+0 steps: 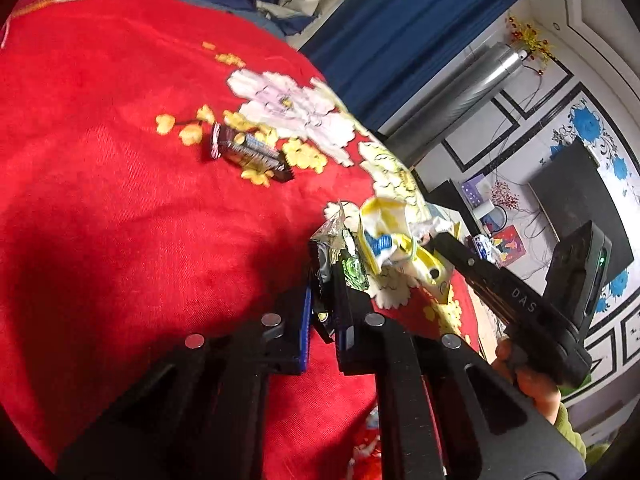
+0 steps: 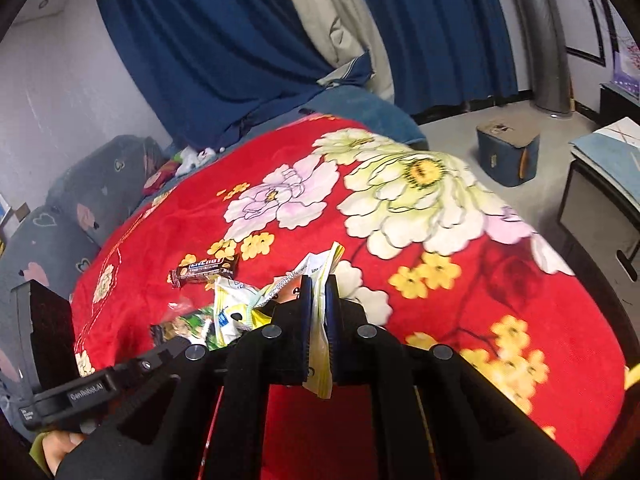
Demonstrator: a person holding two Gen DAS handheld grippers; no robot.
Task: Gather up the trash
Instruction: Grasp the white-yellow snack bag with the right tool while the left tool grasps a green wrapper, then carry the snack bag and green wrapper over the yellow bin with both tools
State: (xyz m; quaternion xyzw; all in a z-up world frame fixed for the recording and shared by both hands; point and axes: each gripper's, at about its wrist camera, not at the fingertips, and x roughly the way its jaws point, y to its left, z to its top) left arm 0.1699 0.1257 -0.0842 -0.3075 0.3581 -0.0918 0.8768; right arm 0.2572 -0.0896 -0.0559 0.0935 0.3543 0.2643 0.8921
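On the red flowered blanket [image 2: 440, 320] lies a brown snack-bar wrapper [image 1: 248, 152], also in the right wrist view [image 2: 204, 270]. My left gripper [image 1: 324, 276] is shut on a crumpled silver-and-green wrapper [image 1: 334, 236], just right of the brown one. Close beside it, my right gripper [image 2: 318, 282] is shut on a yellow-and-white wrapper [image 2: 320, 332], which hangs between its blue pads. The left wrist view shows the right gripper [image 1: 438, 236] with that yellow wrapper [image 1: 384, 232] bunched at its tip. In the right wrist view the left gripper [image 2: 168, 350] holds the green wrapper [image 2: 188, 328].
Blue curtains [image 2: 224, 40] hang behind the bed. Grey heart-print pillows [image 2: 60, 220] lie at its left end. A blue box [image 2: 506, 154] stands on the floor to the right, near a cabinet [image 2: 600, 208] and a metal duct [image 2: 548, 40].
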